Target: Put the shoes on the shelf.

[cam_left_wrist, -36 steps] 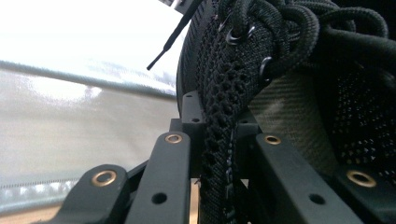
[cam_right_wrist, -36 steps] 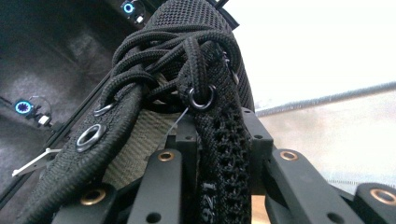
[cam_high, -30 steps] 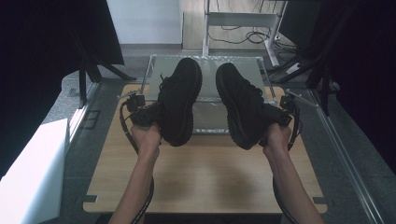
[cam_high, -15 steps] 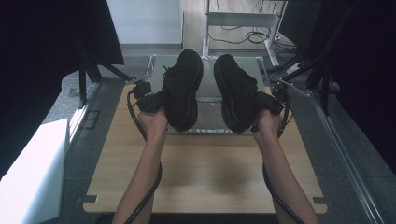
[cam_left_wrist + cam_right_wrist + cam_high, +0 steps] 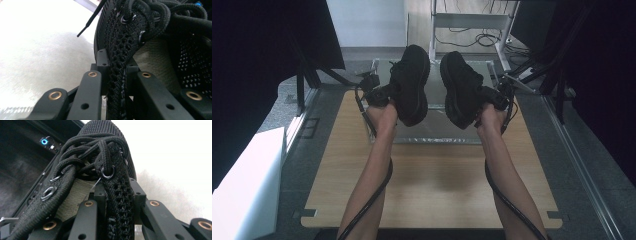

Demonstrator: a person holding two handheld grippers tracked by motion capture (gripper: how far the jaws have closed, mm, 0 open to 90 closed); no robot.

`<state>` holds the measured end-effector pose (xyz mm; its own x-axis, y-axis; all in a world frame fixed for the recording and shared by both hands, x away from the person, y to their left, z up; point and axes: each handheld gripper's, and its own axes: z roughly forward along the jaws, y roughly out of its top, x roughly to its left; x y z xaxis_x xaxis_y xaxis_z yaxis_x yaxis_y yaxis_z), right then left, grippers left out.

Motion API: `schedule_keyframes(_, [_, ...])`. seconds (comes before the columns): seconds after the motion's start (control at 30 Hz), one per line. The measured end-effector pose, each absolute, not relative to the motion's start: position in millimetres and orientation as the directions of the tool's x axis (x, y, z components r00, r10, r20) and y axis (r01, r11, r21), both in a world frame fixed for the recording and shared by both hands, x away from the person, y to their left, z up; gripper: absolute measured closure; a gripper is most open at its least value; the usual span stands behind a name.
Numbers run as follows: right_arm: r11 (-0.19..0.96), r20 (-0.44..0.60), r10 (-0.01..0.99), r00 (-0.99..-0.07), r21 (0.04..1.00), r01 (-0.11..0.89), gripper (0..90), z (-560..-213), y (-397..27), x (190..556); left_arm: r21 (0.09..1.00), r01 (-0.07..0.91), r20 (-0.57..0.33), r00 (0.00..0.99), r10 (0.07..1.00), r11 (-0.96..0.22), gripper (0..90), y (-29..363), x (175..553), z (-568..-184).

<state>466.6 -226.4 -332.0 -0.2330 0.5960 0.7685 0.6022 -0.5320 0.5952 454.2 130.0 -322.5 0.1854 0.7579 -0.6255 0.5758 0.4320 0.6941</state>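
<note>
Overall: high view is dim at both sides, brighter in the middle.
Glare: gripper views are overexposed white behind the shoes [image 5: 130, 42].
Focus: near jaws slightly soft.

Over the far half of the wooden counter [image 5: 432, 175], the left gripper [image 5: 384, 95] holds one black shoe [image 5: 412, 82] aloft and the right gripper [image 5: 487, 97] holds the other black shoe [image 5: 459, 87], both soles facing the camera, above a clear tray [image 5: 432, 135] on the counter.

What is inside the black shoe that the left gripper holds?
In the left gripper view, the left shoe shows a beige lining behind the black laces. The left gripper pinches its mesh wall. Deeper inside is hidden.
</note>
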Motion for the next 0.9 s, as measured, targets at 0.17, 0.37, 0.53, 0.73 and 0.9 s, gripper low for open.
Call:
schedule_keyframes(0.17, [-0.541, 0.766, 0.607, -0.211, 0.593, 0.597, 73.9, -328.7, -224.6, 479.2, 0.69, 0.584, -0.621, 0.173, 0.765, 0.428, 80.1, 124.1, 466.7, -321.6])
schedule_keyframes(0.37, [-0.539, 0.75, 0.633, -0.193, 0.605, 0.586, 73.9, -326.7, -223.4, 494.6, 0.682, 0.596, -0.619, 0.16, 0.769, 0.425, 79.9, 120.6, 480.9, -317.8])
schedule_keyframes(0.53, [-0.532, 0.734, 0.657, -0.173, 0.614, 0.583, 73.9, -329.8, -221.8, 504.3, 0.688, 0.599, -0.59, 0.133, 0.796, 0.41, 79.6, 118.4, 491.0, -313.2])
schedule_keyframes(0.73, [-0.528, 0.718, 0.678, -0.16, 0.626, 0.574, 73.7, -328.3, -217.2, 512.5, 0.689, 0.61, -0.555, 0.098, 0.826, 0.391, 79.1, 115.0, 500.8, -308.8])
schedule_keyframes(0.9, [-0.486, 0.668, 0.728, -0.153, 0.661, 0.572, 73.3, -323.9, -209.7, 519.5, 0.695, 0.623, -0.52, 0.091, 0.849, 0.358, 78.5, 110.6, 509.4, -307.2])
